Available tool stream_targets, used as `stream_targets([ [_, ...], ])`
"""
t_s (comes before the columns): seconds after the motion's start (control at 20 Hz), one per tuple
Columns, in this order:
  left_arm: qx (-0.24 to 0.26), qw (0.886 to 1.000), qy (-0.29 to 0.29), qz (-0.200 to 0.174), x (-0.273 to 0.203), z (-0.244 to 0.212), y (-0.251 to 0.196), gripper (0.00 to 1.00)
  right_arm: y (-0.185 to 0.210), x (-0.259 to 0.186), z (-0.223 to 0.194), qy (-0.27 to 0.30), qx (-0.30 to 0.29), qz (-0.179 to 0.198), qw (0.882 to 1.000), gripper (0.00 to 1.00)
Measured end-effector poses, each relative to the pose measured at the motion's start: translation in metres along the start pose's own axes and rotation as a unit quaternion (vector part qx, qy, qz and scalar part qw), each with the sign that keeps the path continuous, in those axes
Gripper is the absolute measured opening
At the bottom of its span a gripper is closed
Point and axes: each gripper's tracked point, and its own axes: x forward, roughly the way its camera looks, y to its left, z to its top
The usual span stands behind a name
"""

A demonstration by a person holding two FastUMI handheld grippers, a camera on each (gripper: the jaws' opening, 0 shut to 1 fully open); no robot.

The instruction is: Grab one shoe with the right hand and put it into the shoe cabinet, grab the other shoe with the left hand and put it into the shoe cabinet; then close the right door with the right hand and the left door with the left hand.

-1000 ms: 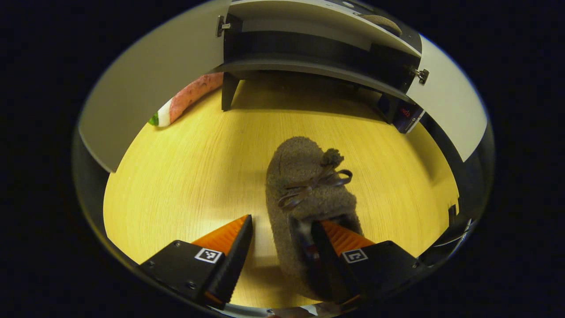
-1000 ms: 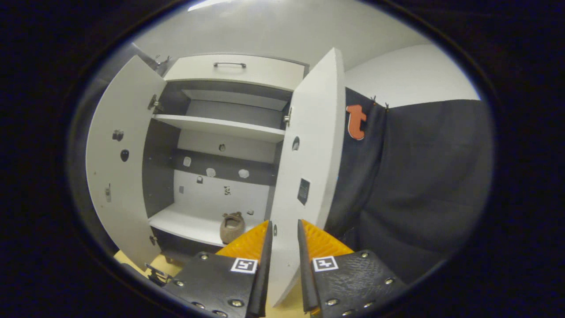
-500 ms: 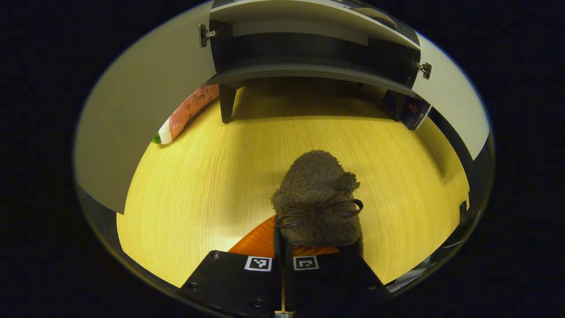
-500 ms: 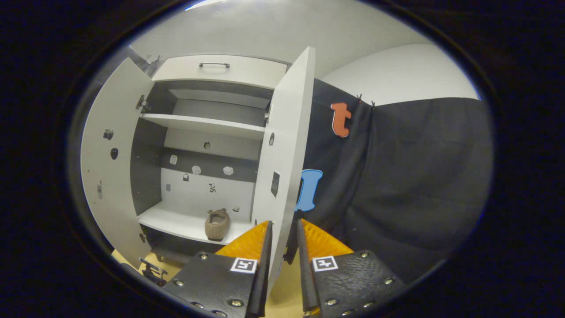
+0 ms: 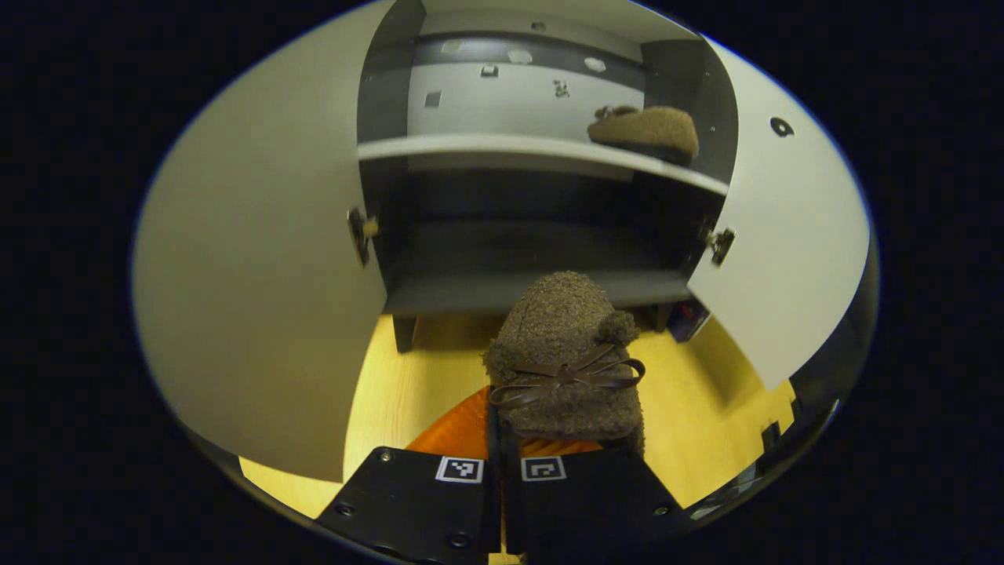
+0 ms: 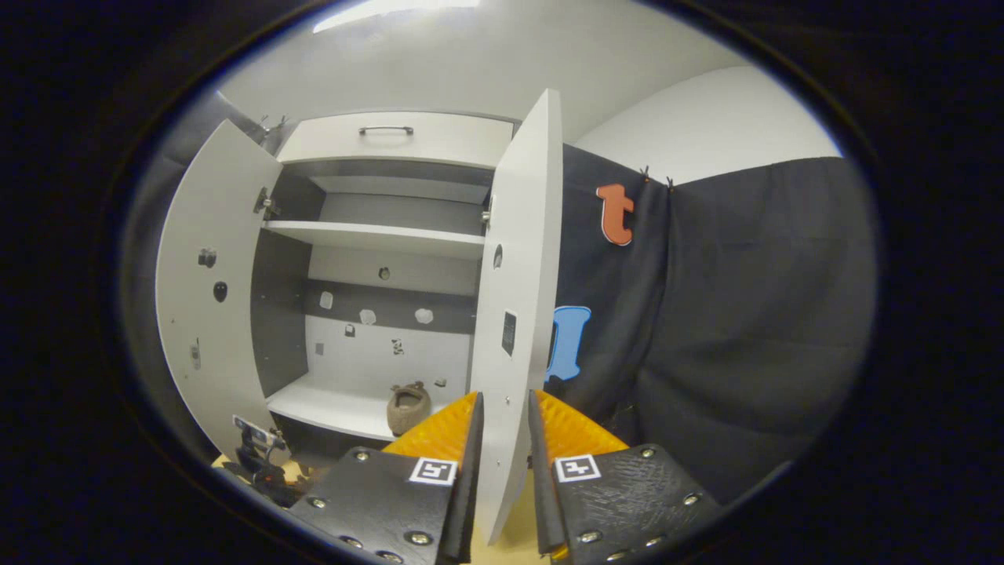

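Note:
A fuzzy brown shoe (image 5: 561, 345) with a dark bow hangs off the floor, and my left gripper (image 5: 499, 428) is shut on its heel end. Its toe points at the open shoe cabinet (image 5: 502, 290), below the lower shelf (image 5: 471, 147). The other brown shoe (image 5: 647, 129) lies on that shelf at the right; in the right gripper view this shoe (image 6: 408, 406) sits deep in the cabinet. My right gripper (image 6: 504, 408) is open by a narrow gap, holds nothing, and looks along the edge of the right door (image 6: 518, 314).
Both cabinet doors stand wide open: the left door (image 5: 259, 275) and the right door (image 5: 784, 235). A top drawer (image 6: 396, 140) with a handle sits above the shelves. The wooden floor (image 5: 392, 392) lies below. A small dark box (image 5: 690, 318) stands by the cabinet's right leg.
My left gripper shut on the shoe's heel, lifted it off the floor and tilted up toward the cabinet. The right gripper shifted only slightly by the right door.

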Motion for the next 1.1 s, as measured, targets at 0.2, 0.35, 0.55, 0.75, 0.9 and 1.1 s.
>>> stream_targets([
  [0.2, -0.016, 0.997, -0.067, -0.017, -0.003, 0.089, -0.016, 0.03, -0.009, -0.003, 0.004, -0.009, 0.012, -0.004, 1.000, 0.31],
  [0.35, -0.028, 0.994, -0.105, -0.019, 0.000, 0.152, -0.020, 0.04, -0.020, -0.008, 0.005, -0.011, 0.018, -0.011, 1.000, 0.31],
  [0.55, -0.017, 0.989, -0.144, -0.004, 0.020, 0.224, -0.014, 0.03, -0.044, -0.012, 0.004, -0.012, 0.023, -0.032, 0.999, 0.31],
  [0.75, -0.016, 0.987, -0.161, 0.012, 0.048, 0.281, -0.006, 0.03, -0.076, -0.019, 0.002, -0.010, 0.024, -0.064, 0.998, 0.31],
  [0.9, -0.021, 0.985, -0.168, 0.020, 0.070, 0.314, -0.001, 0.03, -0.099, -0.014, -0.011, -0.005, 0.028, -0.088, 0.996, 0.31],
  [1.1, -0.009, 0.987, -0.158, 0.041, 0.101, 0.328, 0.009, 0.03, -0.126, -0.019, -0.019, 0.004, 0.028, -0.120, 0.992, 0.31],
])
